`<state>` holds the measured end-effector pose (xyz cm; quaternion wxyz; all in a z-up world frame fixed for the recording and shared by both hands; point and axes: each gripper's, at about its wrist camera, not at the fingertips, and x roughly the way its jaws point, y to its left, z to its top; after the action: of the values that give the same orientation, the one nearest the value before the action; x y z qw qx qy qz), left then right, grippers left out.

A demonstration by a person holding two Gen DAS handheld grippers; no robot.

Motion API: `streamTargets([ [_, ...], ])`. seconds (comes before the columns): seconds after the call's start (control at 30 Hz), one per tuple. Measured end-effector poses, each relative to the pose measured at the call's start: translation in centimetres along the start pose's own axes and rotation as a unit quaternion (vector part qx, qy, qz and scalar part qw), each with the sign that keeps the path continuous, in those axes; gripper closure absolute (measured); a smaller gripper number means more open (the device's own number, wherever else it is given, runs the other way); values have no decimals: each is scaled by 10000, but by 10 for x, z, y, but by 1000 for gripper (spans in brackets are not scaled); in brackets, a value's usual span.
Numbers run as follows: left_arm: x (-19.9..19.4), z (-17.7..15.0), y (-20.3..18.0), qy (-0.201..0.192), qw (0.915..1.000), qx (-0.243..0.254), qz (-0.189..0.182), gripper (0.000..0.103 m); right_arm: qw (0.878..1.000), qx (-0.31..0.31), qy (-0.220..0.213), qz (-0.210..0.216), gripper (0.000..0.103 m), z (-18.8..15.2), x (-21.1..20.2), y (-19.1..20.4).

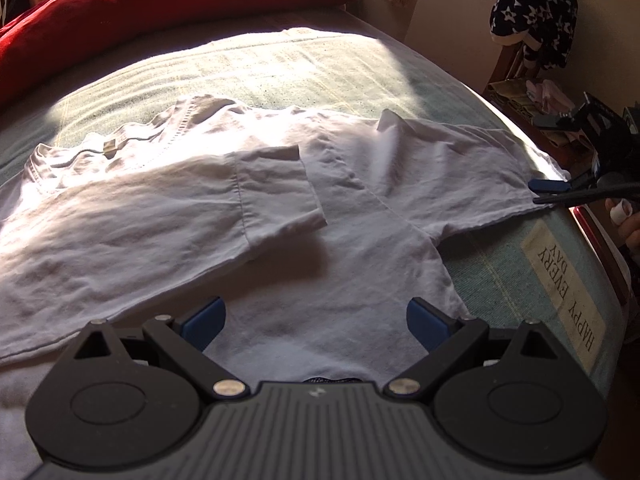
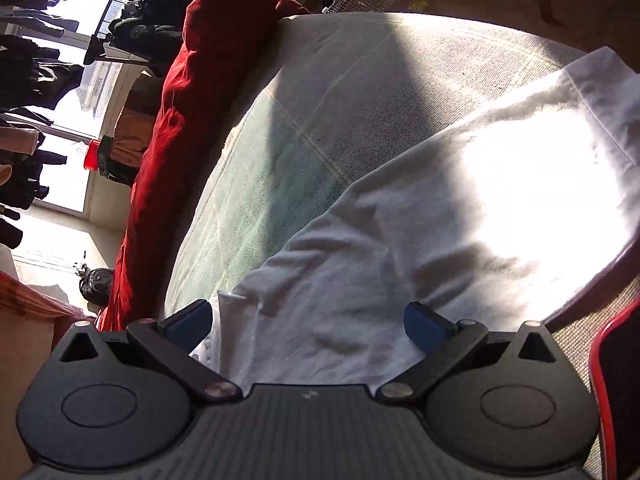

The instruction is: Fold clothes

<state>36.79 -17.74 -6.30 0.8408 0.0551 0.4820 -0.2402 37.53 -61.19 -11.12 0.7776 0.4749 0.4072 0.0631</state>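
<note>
One white t-shirt (image 1: 280, 208) is lying flat on the bed (image 1: 280, 64), its unfolded sleeve (image 1: 472, 184) reaching toward 3 o'clock, where the nearer right claw (image 1: 550, 192) is sitting spread beside its hem; the left claw (image 1: 316, 322) is hovering spread over the body.

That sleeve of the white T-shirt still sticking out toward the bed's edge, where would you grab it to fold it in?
Take the outstretched sleeve at its hemmed cuff end, coming in from the bed's edge, where the right gripper already sits. The cuff is a free, flat edge lying on the green blanket, so jaws can slide around it. The other sleeve is already folded across the T-shirt.
</note>
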Motion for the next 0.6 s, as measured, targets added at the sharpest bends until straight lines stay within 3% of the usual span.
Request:
streamTargets([
  [0.3,1,2,1,25,10000,20,-19,6,9996,-225,-109,-143,0,2,-14,8],
  [0.6,3,10,-2,-8,9999,88,-54,6,9953,-143,-607,-735,0,21,-79,-21],
])
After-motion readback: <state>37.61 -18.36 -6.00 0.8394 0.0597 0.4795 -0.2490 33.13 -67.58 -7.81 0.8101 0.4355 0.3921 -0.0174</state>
